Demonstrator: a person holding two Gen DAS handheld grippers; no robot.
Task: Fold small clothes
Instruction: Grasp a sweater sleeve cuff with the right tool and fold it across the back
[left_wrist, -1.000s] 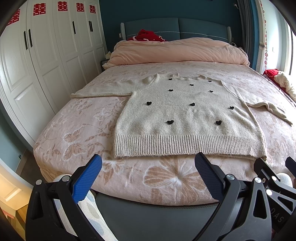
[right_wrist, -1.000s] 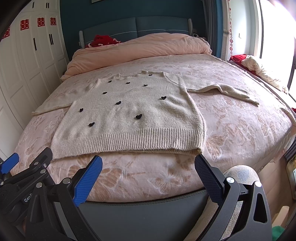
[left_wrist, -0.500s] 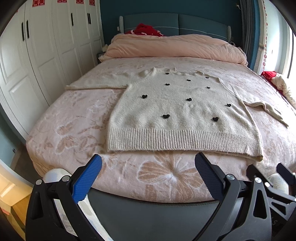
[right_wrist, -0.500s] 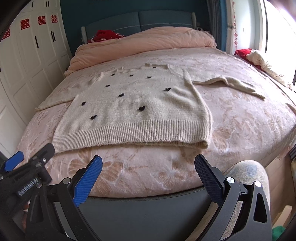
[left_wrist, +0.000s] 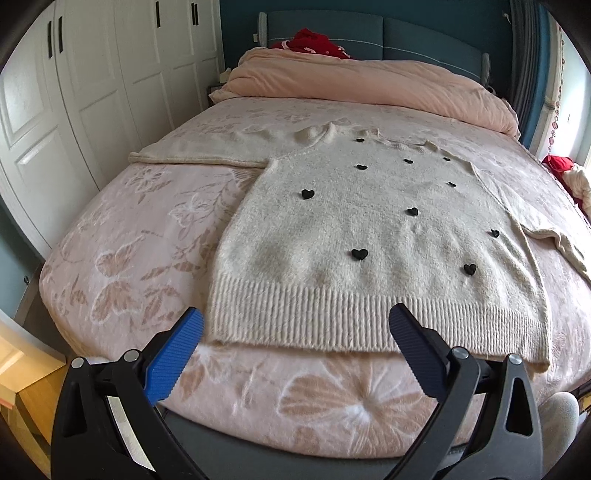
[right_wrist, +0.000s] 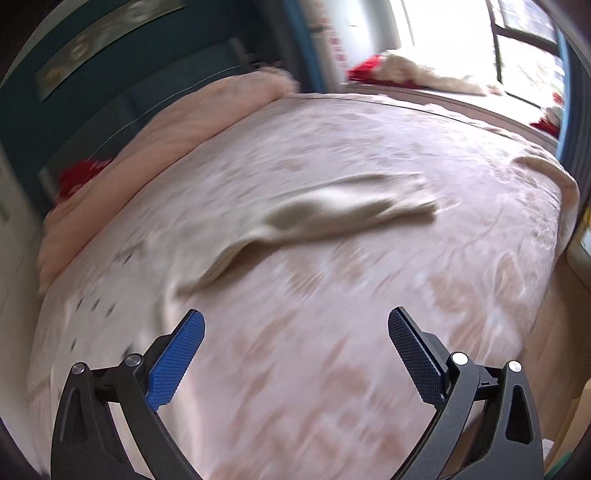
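Observation:
A cream knit sweater (left_wrist: 369, 240) with small black hearts lies flat, face up, on the pink floral bed (left_wrist: 140, 258), sleeves spread to both sides. My left gripper (left_wrist: 295, 328) is open and empty, just before the ribbed hem. My right gripper (right_wrist: 295, 328) is open and empty above the bed's right part. In the blurred right wrist view the sweater's right sleeve (right_wrist: 332, 210) lies ahead of it and the body (right_wrist: 110, 288) is at the left.
A rolled pink duvet (left_wrist: 369, 85) and a red garment (left_wrist: 314, 40) lie at the headboard. White wardrobe doors (left_wrist: 92, 92) stand to the left. More clothes (right_wrist: 406, 70) lie on the window ledge at the right.
My left gripper has moved forward toward the sweater's hem. My right gripper has swung quickly right and forward, now facing the right sleeve; its view is motion-blurred.

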